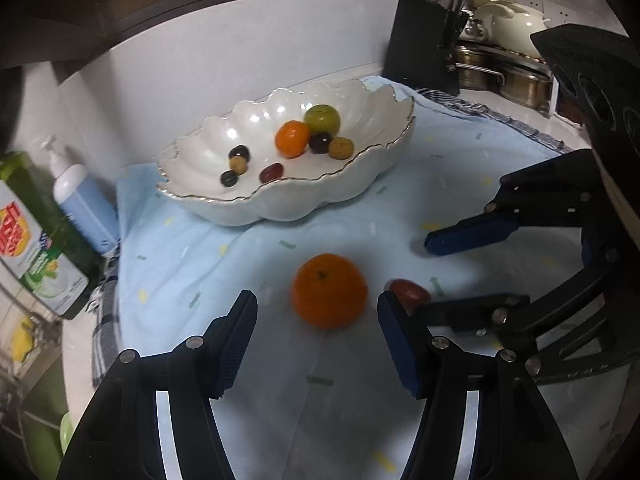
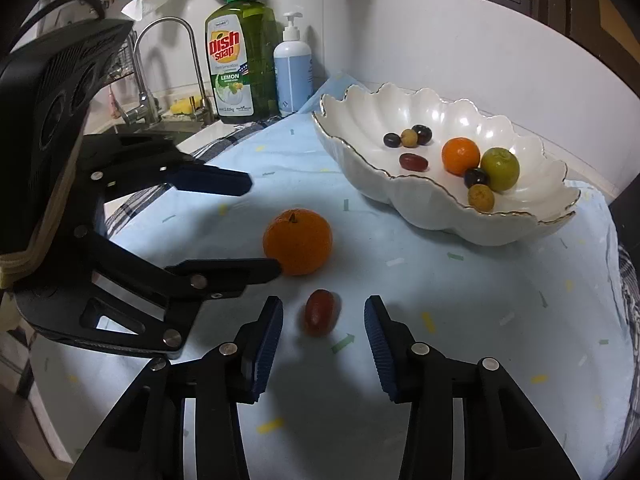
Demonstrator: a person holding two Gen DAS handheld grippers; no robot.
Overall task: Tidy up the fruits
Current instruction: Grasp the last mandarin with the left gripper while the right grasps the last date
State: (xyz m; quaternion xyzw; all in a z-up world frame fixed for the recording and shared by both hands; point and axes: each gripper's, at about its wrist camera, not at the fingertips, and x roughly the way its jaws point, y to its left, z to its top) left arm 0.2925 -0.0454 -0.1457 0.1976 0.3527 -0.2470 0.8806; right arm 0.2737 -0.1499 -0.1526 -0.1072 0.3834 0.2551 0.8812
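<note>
A white scalloped bowl holds several fruits: an orange, a green fruit, dark grapes, small brown ones. A loose orange lies on the light blue cloth. My left gripper is open with the orange just ahead between its fingertips; it also shows in the right wrist view. A red grape lies right of the orange. My right gripper is open around the grape; it also shows in the left wrist view.
Dish soap bottle and a blue pump bottle stand by the sink faucet. A black knife block and metal pots stand at the back right. A checked towel lies under the cloth.
</note>
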